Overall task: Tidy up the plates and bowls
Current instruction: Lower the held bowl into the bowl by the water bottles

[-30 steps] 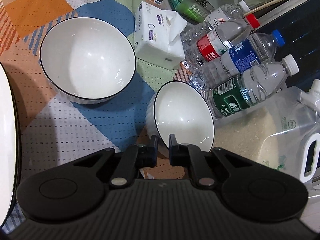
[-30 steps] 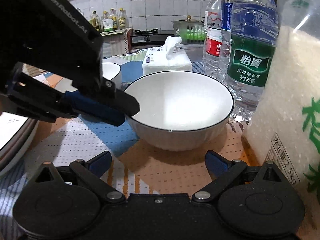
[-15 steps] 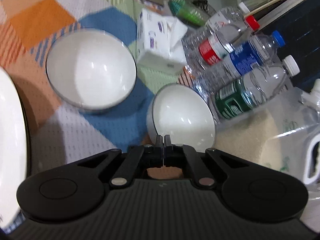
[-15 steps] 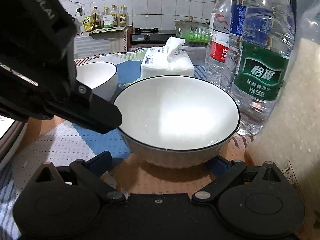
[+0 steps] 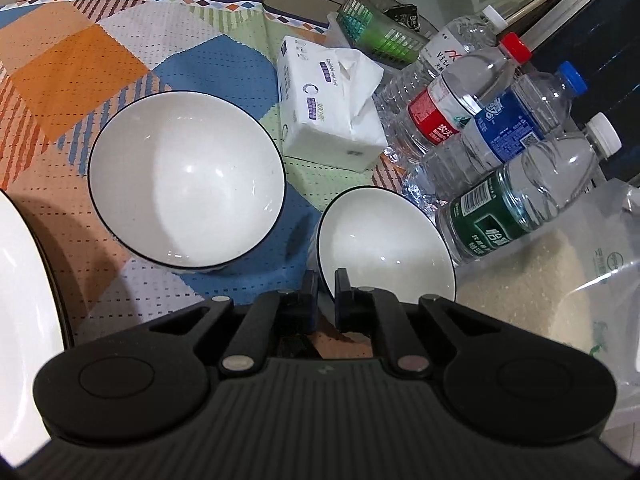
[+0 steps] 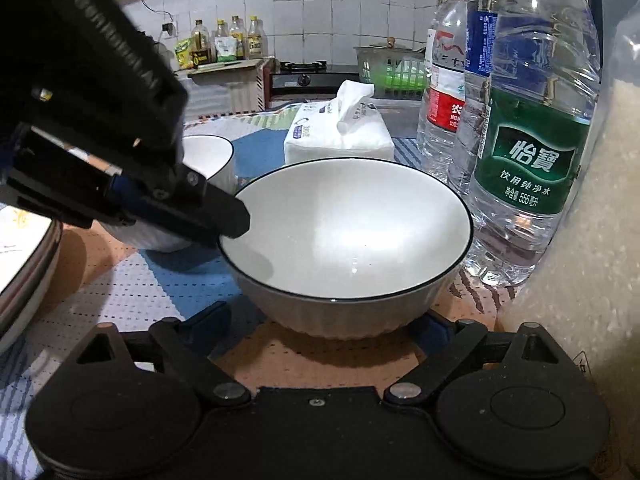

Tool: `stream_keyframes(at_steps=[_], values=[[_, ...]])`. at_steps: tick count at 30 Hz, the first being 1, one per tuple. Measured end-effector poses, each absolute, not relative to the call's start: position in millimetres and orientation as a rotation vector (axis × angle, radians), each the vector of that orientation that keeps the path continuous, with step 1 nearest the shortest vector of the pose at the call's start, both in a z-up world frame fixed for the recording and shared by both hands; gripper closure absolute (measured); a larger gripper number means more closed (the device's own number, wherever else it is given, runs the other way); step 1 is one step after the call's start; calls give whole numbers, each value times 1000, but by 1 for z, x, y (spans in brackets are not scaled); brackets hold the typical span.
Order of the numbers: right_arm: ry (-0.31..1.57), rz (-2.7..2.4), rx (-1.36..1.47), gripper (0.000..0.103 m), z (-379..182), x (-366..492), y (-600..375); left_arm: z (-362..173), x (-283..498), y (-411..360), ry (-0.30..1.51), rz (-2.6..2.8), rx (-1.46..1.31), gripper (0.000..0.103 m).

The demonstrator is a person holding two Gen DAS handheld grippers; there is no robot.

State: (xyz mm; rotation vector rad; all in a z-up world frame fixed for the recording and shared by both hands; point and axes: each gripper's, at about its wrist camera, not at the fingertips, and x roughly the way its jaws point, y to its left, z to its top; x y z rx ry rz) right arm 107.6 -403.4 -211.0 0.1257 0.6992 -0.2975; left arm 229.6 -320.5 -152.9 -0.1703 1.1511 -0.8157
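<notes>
A small white bowl with a black rim (image 5: 384,236) sits on the patterned cloth next to the water bottles; it also shows in the right wrist view (image 6: 348,236). My left gripper (image 5: 326,280) is shut on its near-left rim, one finger inside and one outside; it shows in the right wrist view (image 6: 224,220) too. My right gripper (image 6: 320,320) is open, its fingers low on either side of the same bowl's base. A larger white bowl (image 5: 186,180) stands to the left. A white plate (image 5: 24,296) lies at the far left edge.
A tissue pack (image 5: 328,112) stands behind the bowls. Several water bottles (image 5: 516,200) lean at the right, with a bag of rice (image 6: 600,220) beside them. A green basket (image 5: 376,32) sits at the table's far edge.
My left gripper was shut tight above the rim half a second ago; now its fingers straddle and pinch the small bowl's rim. The right gripper has moved closer around the bowl's base.
</notes>
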Motion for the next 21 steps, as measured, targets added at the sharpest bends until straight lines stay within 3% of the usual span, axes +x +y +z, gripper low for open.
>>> stream_keyframes(at_steps=[21], values=[[710,-250,111,1,-213,116,-407,-171,241,-323,1151,-788,-196,94]])
